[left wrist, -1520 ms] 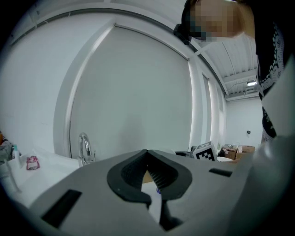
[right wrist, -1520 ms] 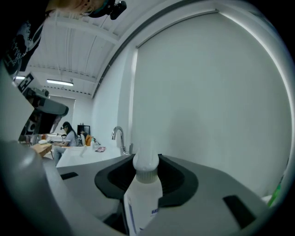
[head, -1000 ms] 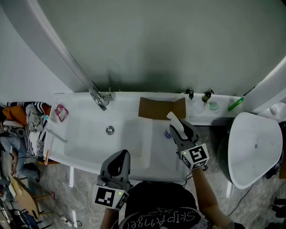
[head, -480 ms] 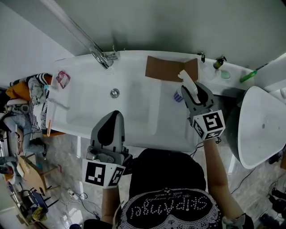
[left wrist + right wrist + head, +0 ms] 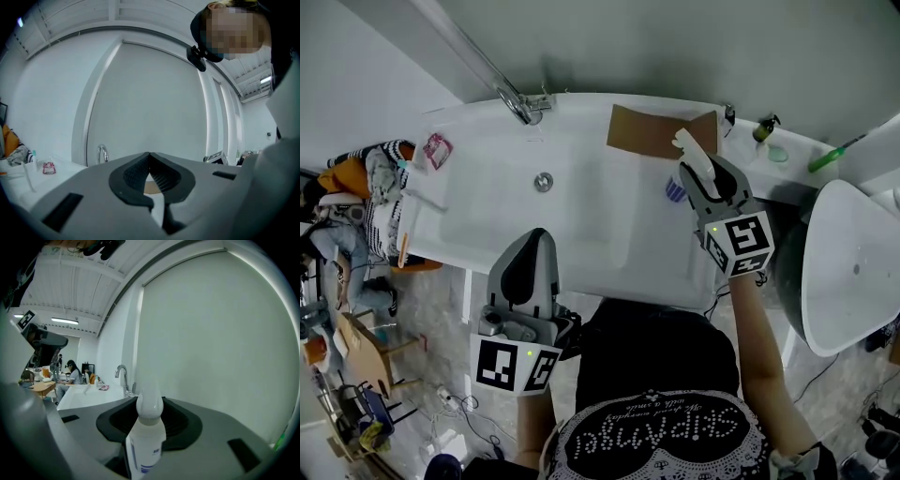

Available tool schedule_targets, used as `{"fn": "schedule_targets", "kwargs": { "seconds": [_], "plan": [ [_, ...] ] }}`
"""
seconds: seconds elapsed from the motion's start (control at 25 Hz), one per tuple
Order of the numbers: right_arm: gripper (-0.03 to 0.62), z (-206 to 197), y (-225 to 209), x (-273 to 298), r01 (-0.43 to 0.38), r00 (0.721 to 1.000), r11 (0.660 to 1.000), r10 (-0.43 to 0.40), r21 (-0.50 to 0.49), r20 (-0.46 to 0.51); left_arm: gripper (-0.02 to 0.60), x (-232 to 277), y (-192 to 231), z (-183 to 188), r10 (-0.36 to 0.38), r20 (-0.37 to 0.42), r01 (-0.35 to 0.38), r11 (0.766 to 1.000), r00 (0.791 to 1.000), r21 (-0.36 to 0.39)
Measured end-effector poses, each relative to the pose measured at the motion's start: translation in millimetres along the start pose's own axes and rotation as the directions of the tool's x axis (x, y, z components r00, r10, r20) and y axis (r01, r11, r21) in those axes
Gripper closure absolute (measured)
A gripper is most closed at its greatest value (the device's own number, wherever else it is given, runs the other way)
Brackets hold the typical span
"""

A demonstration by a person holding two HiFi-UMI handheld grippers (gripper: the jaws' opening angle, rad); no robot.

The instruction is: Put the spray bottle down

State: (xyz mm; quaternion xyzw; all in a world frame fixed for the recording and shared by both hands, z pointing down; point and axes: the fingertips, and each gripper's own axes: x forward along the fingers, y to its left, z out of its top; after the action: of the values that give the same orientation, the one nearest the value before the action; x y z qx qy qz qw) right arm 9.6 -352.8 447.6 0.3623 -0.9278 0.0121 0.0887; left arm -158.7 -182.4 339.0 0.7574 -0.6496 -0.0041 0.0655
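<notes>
The right gripper [image 5: 705, 178] is clamped on the spray bottle [image 5: 146, 437] - both ribbed pads press against its white body, and the rounded cap sticks up upright between them. From above, the bottle hangs in the air over the right end of the white bathtub [image 5: 609, 253], close to the brown cardboard sheet [image 5: 647, 134] that lies on the far rim. It is not resting on anything.

The left gripper [image 5: 532, 246] sits lower in the head view, at the tub's near edge, with its jaws pressed together at the tips and nothing between them.

A chrome faucet [image 5: 525, 105] stands at the far rim towards the left - the drain [image 5: 544, 181] lies just below it in the basin. A small pink packet [image 5: 438, 150] lies on the left ledge.
</notes>
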Motion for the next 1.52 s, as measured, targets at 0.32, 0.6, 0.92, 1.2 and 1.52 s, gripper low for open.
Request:
{"fn": "schedule_targets", "kwargs": {
  "seconds": [0.32,0.6,0.92,1.2,1.52],
  "plan": [
    [0.441,-5.7,-0.3,1.1,-0.009,0.999,0.999,0.007,-0.041,-0.043,0.577,-9.3,-0.6,-7.4,0.014,-0.008,-0.014,1.0,1.0,-0.018],
    [0.439,-1.7,4.4,-0.6,-0.014,1.0,1.0,0.013,-0.026,-0.014,0.577,-8.7,1.4,-9.9,0.0,-0.017,0.0,1.0,1.0,-0.02],
    [0.41,31.5,6.1,-10.8,-0.022,0.997,0.999,0.023,-0.023,0.07,0.577,3.7,-1.8,-5.5,-0.037,-0.01,0.036,0.999,0.999,-0.021],
    [0.41,88.9,9.2,-56.2,0.009,0.975,1.0,-0.009,-0.001,0.224,0.577,4.0,-0.4,0.9,-0.048,0.004,0.048,0.999,0.999,-0.015],
    [0.547,117.9,16.7,-133.7,0.093,0.948,0.994,-0.104,0.05,0.299,0.577,-7.5,4.7,-0.5,-0.066,0.002,0.066,0.998,0.998,-0.016]
  ]
}}
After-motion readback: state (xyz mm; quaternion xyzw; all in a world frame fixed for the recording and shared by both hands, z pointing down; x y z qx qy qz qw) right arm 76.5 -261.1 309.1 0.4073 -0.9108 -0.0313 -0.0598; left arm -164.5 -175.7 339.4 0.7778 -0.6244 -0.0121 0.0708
